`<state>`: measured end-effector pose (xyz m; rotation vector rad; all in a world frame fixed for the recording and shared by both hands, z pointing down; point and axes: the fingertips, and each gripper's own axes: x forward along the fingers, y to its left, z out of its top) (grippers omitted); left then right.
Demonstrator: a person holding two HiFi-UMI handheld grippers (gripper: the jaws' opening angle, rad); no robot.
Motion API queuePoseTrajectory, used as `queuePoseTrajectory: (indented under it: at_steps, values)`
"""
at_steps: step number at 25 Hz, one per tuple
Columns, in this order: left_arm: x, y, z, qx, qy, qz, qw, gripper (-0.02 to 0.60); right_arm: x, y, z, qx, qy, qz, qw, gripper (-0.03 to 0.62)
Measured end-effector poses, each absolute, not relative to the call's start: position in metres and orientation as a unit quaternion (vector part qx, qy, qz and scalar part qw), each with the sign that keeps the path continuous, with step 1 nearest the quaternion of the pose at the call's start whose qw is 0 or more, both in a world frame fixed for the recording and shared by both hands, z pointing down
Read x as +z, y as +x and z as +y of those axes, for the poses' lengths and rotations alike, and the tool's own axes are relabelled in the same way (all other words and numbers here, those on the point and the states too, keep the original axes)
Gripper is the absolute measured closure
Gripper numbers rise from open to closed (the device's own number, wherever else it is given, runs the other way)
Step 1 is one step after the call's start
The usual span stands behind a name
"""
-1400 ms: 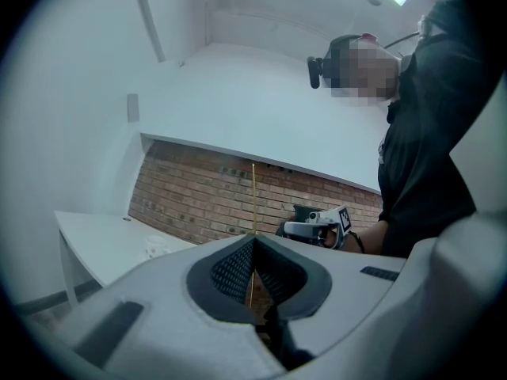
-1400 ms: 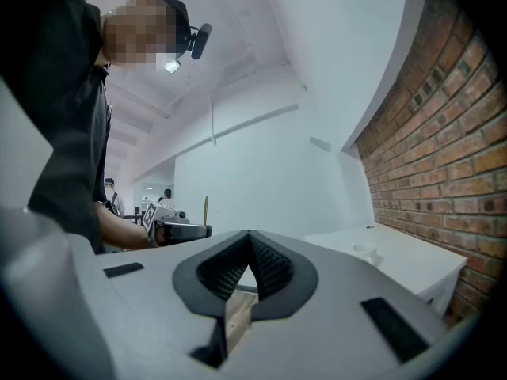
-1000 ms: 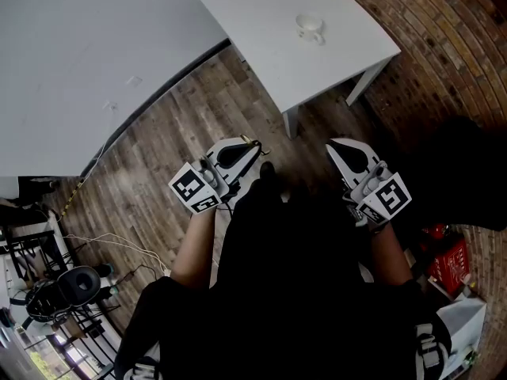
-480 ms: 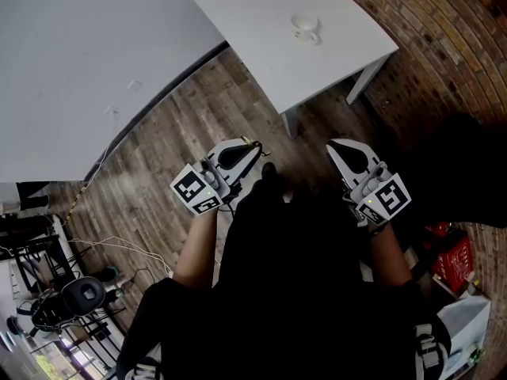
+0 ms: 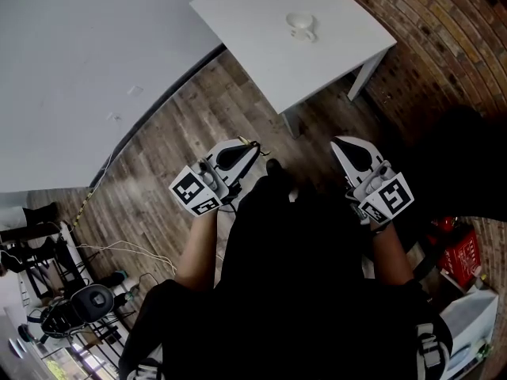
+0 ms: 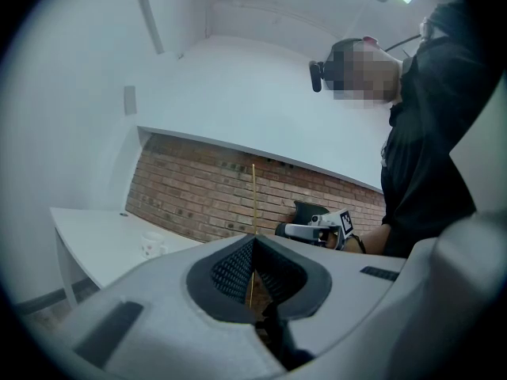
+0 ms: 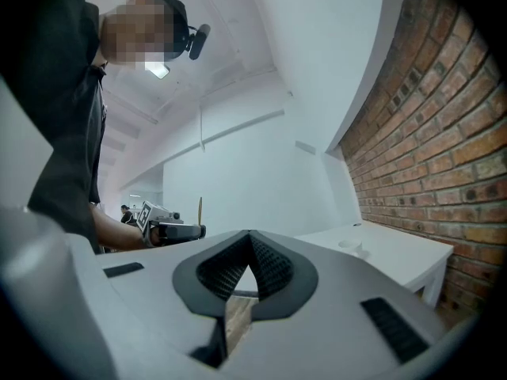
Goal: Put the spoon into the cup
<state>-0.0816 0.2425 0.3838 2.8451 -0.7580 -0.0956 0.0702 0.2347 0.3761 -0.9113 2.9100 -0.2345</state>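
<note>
Your left tongs (image 6: pixel 253 248) pinch the thin, gold-coloured spoon (image 6: pixel 254 200) upright near its lower end. It looks light, stiff and slippery, so hold firm. Your right tongs (image 7: pixel 249 244) are pressed together, empty. The small white cup (image 5: pixel 301 25) waits on the white tabletop (image 5: pixel 253 42), well apart.
</note>
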Motion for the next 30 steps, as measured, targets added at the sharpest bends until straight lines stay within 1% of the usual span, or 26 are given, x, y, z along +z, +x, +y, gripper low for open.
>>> queuePoseTrajectory:
  at_steps: [8, 16, 30]
  values:
    - [0.394, -0.087, 0.220, -0.038, 0.962, -0.246, 0.114, 0.566, 0.390, 0.063, 0.222, -0.093, -0.308, 0.946, 0.028, 0.589]
    - [0.404, -0.099, 0.175, -0.045, 0.964, -0.227, 0.127, 0.566, 0.397, 0.048, 0.179, -0.100, -0.325, 0.940, 0.008, 0.589]
    - [0.404, -0.151, 0.051, -0.077, 0.967, -0.184, 0.159, 0.566, 0.377, -0.028, 0.056, -0.089, -0.340, 0.936, -0.022, 0.589]
